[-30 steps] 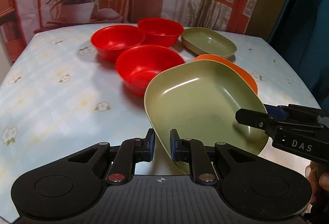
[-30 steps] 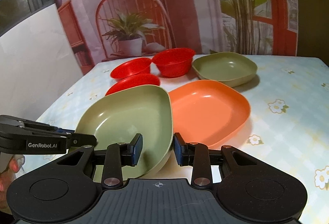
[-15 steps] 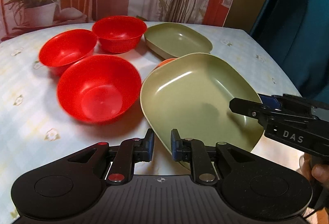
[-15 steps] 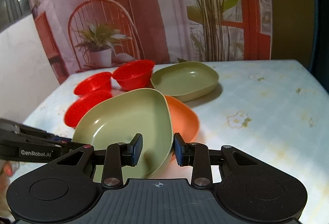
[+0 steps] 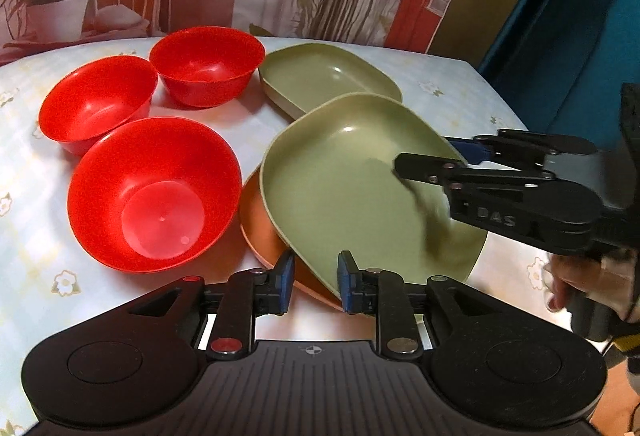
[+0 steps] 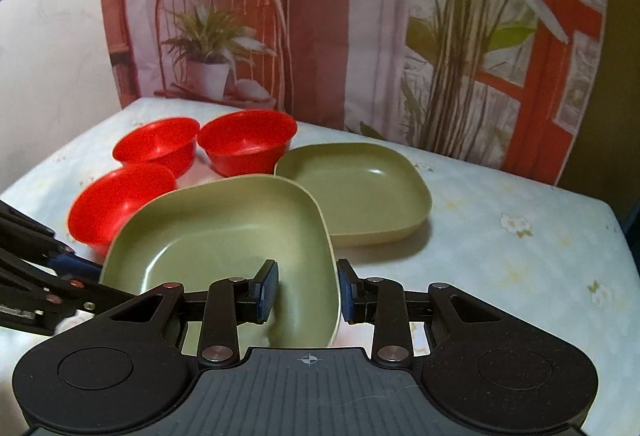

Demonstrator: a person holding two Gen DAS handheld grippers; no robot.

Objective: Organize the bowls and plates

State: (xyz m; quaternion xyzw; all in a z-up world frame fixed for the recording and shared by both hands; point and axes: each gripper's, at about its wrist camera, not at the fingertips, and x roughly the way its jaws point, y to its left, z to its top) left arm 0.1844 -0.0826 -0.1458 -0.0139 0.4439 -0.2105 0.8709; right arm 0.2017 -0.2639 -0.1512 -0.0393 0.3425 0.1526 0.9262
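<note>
Straddling the near rim of the rounded-square olive-green plastic plate (image 5: pixel 360 192), the left gripper (image 5: pixel 312 286) has its blue-padded jaws opening, with the plate's edge between them and the pads no longer pressing on it. This green plate sits tilted on top of the orange plastic plate (image 5: pixel 264 236), which peeks out only along its lower left edge. The right gripper (image 6: pixel 306 290) is closed on the same green plate's right rim, one pad inside the dish and one outside the wall. A second olive-green plate (image 6: pixel 360 188) lies flat just behind the held plate, on the pale floral tablecloth (image 6: pixel 520 256). Three round red plastic bowls (image 5: pixel 154 192) cluster to the left of the held plate, the nearest just beside it, the other two behind. A person's hand (image 5: pixel 576 276) grips the right gripper's handle.
</note>
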